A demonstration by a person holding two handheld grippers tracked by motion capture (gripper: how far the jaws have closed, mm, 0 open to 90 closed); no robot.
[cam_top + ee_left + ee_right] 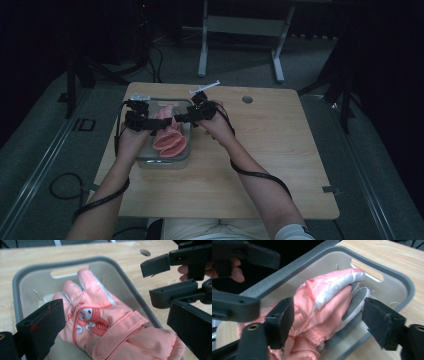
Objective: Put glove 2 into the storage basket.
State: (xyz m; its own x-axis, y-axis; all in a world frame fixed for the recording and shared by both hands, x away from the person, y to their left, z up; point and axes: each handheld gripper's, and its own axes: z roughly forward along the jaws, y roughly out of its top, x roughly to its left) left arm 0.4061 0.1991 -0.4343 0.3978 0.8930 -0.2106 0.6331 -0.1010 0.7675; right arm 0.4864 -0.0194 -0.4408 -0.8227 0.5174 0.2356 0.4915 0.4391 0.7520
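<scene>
A pink padded glove [100,322] with a cartoon patch lies in a grey bin [62,262] on the left half of the wooden table [260,150]. Its fingers point to the far side. In the high view two pink cuffs [170,142] show, so a second glove seems to lie with it. My left gripper [116,312] is open wide over the glove's back, one jaw on each side. My right gripper [329,308] comes in from the bin's right side, open, with the glove's white and grey palm side [332,287] between its jaws. Whether either touches the glove I cannot tell.
Two small white items [204,89] [140,96] lie near the table's far edge, and a round cable hole [247,99] is to their right. The bin's rim [165,162] stands well in from the near table edge. A white desk frame [240,25] stands behind the table.
</scene>
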